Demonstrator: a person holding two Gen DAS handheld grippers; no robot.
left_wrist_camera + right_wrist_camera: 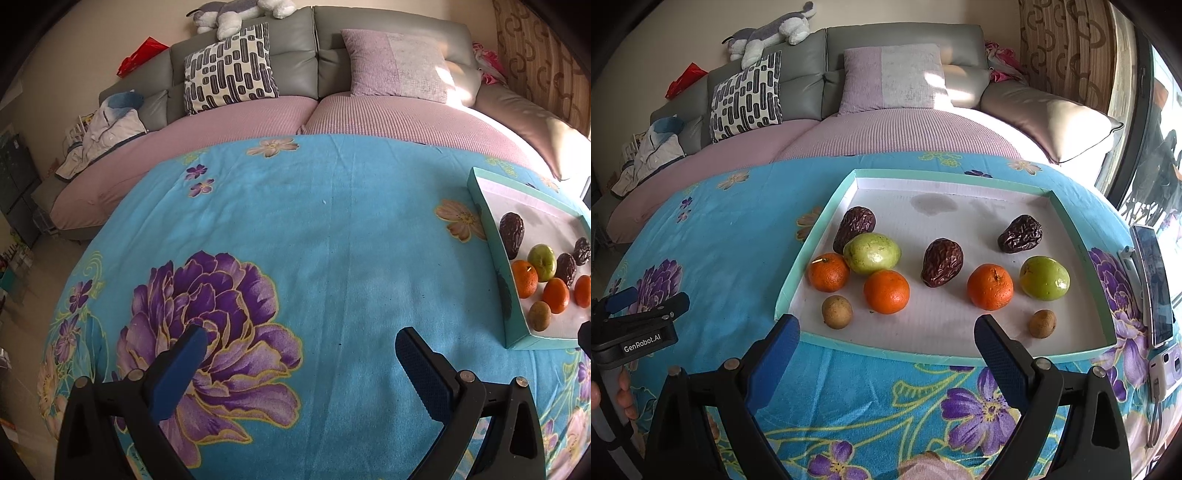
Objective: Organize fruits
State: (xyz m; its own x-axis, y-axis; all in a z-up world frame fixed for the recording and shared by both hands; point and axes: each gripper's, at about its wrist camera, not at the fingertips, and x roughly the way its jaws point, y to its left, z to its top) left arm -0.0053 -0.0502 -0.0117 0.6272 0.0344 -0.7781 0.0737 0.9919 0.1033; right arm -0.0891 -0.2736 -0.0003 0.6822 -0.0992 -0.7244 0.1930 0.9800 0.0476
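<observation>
- Right gripper spread wide, holding nothing, hovering at near rim of teal tray.
- Left gripper likewise wide and unloaded, over bare blue floral cloth, tray off to its right.
- Inside tray, on white floor: three oranges, two green fruits, three wrinkled dark dates, two small brown fruits.
- Left-hand cluster: date, green fruit and two oranges touching or nearly so; other pieces spaced apart.
- Dates lying with long axes running roughly from near to far, narrower ends toward sofa.
- Phone just beside tray's right wall.
</observation>
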